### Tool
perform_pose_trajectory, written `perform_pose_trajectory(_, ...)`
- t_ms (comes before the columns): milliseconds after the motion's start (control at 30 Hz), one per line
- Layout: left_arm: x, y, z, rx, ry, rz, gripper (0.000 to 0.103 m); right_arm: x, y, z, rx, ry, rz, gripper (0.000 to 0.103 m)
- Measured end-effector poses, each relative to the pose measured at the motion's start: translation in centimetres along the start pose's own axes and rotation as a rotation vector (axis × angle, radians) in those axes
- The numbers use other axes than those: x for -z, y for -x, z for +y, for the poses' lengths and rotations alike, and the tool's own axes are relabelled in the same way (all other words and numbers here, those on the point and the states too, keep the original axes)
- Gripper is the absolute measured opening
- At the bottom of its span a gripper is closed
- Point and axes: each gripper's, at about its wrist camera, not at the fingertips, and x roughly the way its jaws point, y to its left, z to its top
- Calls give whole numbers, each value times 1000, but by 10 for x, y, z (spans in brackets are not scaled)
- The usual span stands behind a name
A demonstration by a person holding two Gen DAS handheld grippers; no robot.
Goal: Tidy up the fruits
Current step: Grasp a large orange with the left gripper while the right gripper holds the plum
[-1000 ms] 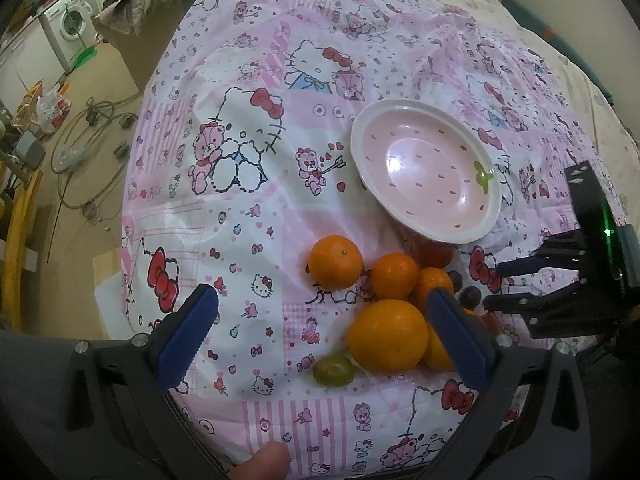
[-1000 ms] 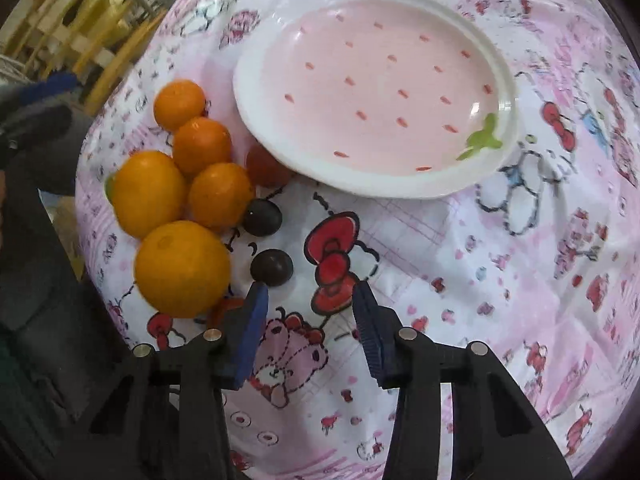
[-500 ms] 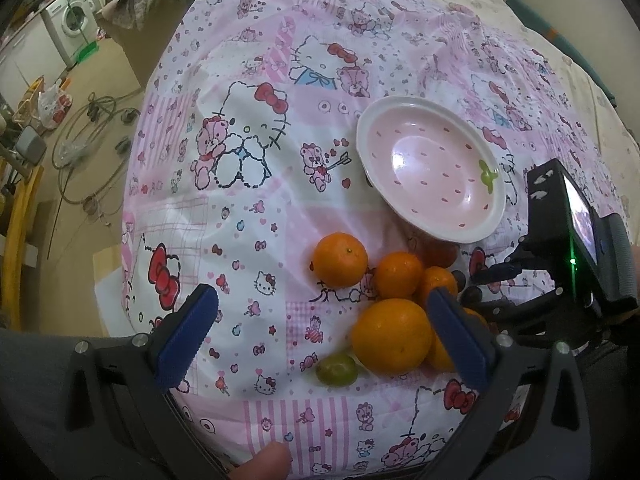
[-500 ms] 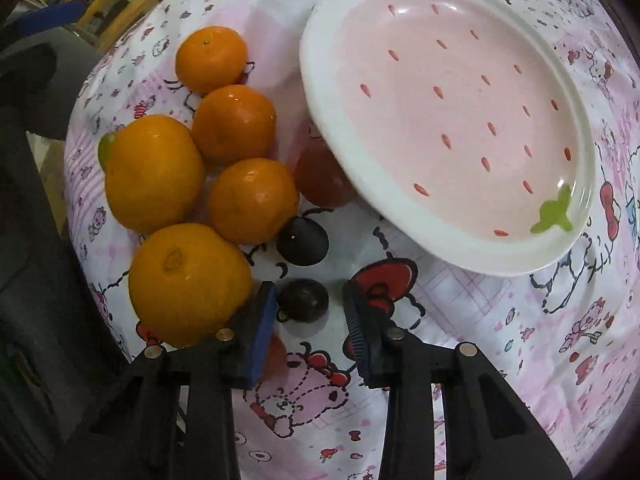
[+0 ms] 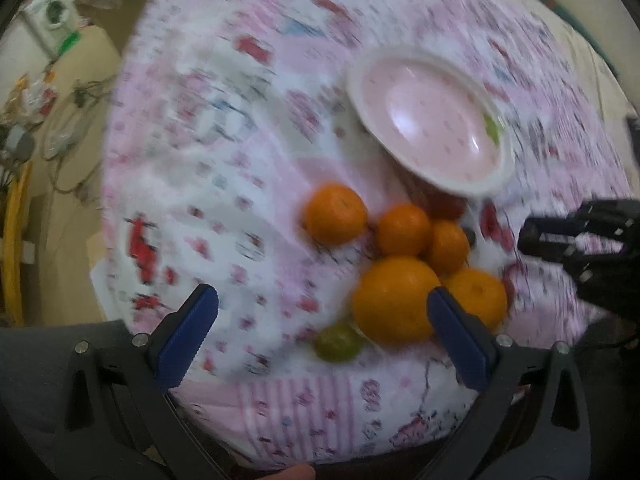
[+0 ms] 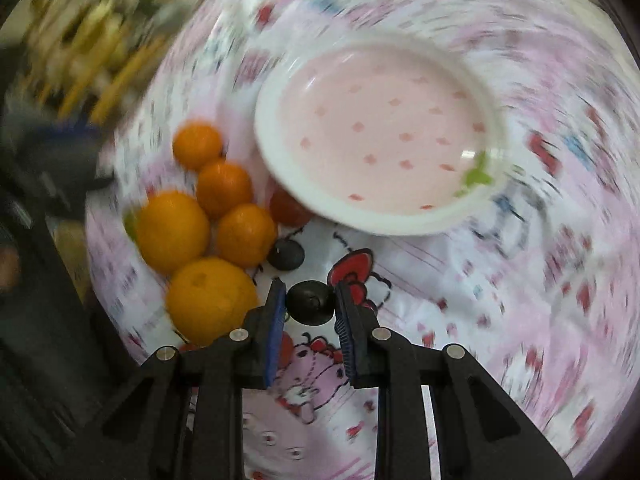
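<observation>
A pink plate with a white rim [image 6: 280, 168] lies empty on the cartoon-print cloth; in the left wrist view the plate [image 5: 496, 176] sits above the fruit. Several oranges are heaped beside it, the biggest one [image 5: 394, 300] next to a small green fruit [image 5: 338, 342]. My right gripper [image 6: 310, 292] is closing its jaws, and both blue pads touch a small dark round fruit [image 6: 310, 304]. A second dark fruit [image 6: 285, 255] lies just beyond it. My left gripper [image 5: 319, 296] hangs wide open over the near side of the heap, holding nothing.
A small red fruit [image 6: 286, 210] is tucked under the plate's edge. The table's near edge [image 5: 320, 432] runs just below the fruit. At the far left the floor holds cables and a washing machine [image 5: 52, 16]. Both views are motion-blurred.
My right gripper's pads have drawn in onto the dark fruit that sat between them. My left gripper has come lower over the oranges, still open.
</observation>
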Motion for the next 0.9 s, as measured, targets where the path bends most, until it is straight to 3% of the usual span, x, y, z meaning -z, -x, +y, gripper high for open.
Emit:
perform_pose_trajectory(133,5,-16,-22,9,-76,73,103,19,14,9,8,-102,-86,26)
perform_pose_trajectory(233,7,-25,-36,21,-152,131,102,28,44,-19,-1,-175,-143,26)
perform_pose_trajectory(300,8,-27,-40,27,-191,173,93,31,56,-35,-6,-197,-171,26)
perform_pose_trajectory(467,2,-27,-55,36,-375,247,91,36,71,-47,-31,-196,-206,26)
perform_pose_trajectory(533,-1,-30,-63,11,-428,255,81,34,74,-47,-26,-194,-218,26)
perform_pose_trajectory(667,-5,-42,-77,6,-476,290,73,33,79,-45,-33,-180,-245,26)
perform_pose_trajectory(900,-16,-56,-84,13,-514,307,70,34,80,-47,-42,-181,-245,26)
